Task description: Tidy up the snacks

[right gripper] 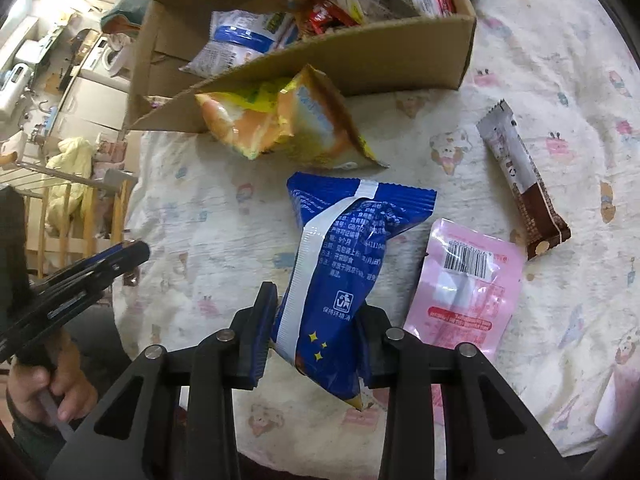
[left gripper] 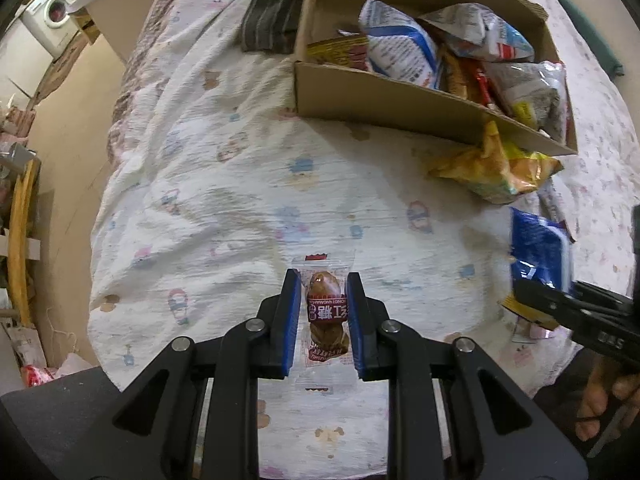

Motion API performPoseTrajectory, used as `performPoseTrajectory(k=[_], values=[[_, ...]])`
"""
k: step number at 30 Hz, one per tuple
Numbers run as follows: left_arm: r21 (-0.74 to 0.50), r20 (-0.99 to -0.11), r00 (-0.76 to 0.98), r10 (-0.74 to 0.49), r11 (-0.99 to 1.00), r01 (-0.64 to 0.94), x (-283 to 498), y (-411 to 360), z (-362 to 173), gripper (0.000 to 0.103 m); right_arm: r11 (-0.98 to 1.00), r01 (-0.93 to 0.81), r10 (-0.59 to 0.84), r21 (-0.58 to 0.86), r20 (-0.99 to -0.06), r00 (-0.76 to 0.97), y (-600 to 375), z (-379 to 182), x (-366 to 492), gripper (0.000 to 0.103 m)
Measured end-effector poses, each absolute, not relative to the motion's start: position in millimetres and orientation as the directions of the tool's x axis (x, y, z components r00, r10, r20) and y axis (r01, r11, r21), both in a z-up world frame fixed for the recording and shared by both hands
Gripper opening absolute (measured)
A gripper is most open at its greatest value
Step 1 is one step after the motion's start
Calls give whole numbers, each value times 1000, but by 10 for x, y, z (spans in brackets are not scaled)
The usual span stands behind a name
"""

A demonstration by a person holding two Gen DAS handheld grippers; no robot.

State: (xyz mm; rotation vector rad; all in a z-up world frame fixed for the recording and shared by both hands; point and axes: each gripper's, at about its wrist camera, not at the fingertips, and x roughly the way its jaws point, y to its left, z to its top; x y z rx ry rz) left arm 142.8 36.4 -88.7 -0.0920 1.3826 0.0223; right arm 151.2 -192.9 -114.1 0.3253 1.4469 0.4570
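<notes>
My left gripper (left gripper: 324, 280) is shut on a small clear packet with a brown snack and red label (left gripper: 326, 312), held over the patterned cloth. My right gripper (right gripper: 316, 308) is shut on a blue snack bag (right gripper: 340, 272); it also shows at the right edge of the left wrist view (left gripper: 540, 252). A cardboard box (left gripper: 400, 104) holding several snack bags stands further back; in the right wrist view its front wall (right gripper: 360, 60) is ahead. A yellow-orange bag (right gripper: 288, 120) lies against the box front.
A pink packet (right gripper: 468, 288) and a brown-and-silver bar (right gripper: 520, 184) lie on the cloth (right gripper: 200, 200) to the right of the blue bag. A dark striped cloth (left gripper: 272, 16) lies left of the box. The table's edge drops off on the left, with a wooden rack (left gripper: 20, 232) beyond.
</notes>
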Motion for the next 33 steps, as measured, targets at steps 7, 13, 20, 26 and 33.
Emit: performPoseTrajectory(k=[7, 13, 20, 26, 33], values=[[-22, -975, 223, 5, 992, -121, 1427, 486, -831, 19, 870, -102, 493, 482, -857, 151, -2111, -851, 1458, 36], [-54, -954, 298, -7, 987, -152, 1535, 532, -540, 19, 853, -115, 519, 510, -801, 299, -2322, -469, 1538, 36], [-77, -907, 420, -32, 993, -91, 1843, 396, -20, 19, 849, -179, 528, 498, -777, 343, -2195, -193, 1846, 36], [-59, -883, 469, -26, 997, -56, 2159, 287, 114, 19, 843, -256, 537, 473, -763, 360, -1983, 8, 2220, 36], [-69, -875, 482, -37, 997, -47, 2488, 224, 65, 19, 844, -268, 534, 464, -773, 343, -1786, -117, 2650, 36]])
